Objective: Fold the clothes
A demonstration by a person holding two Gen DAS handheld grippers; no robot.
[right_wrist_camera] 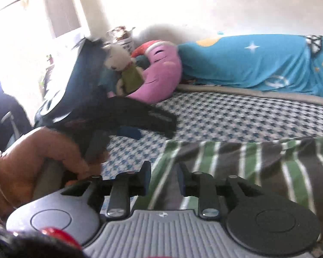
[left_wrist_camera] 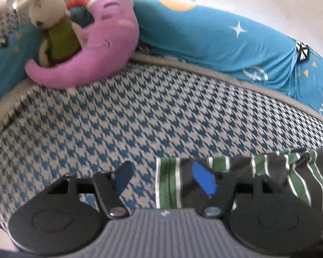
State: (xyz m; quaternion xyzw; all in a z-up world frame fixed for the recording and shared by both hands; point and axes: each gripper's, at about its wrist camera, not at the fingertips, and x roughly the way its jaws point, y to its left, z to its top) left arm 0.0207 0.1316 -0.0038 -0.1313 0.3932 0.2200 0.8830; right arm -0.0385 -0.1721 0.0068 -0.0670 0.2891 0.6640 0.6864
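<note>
Our striped shirt [right_wrist_camera: 247, 161] lies bunched on the bed [left_wrist_camera: 118, 118], not yet a neat flat stack. We hold our left claw [left_wrist_camera: 164, 177] wide over its edge, and our right claw [right_wrist_camera: 163, 177] narrow and empty above it.

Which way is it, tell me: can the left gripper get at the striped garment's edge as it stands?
Probably yes. The left gripper is open, right at the striped garment; one fingertip overlaps its edge, the other is over the checked bedspread. Nothing lies between.
</note>
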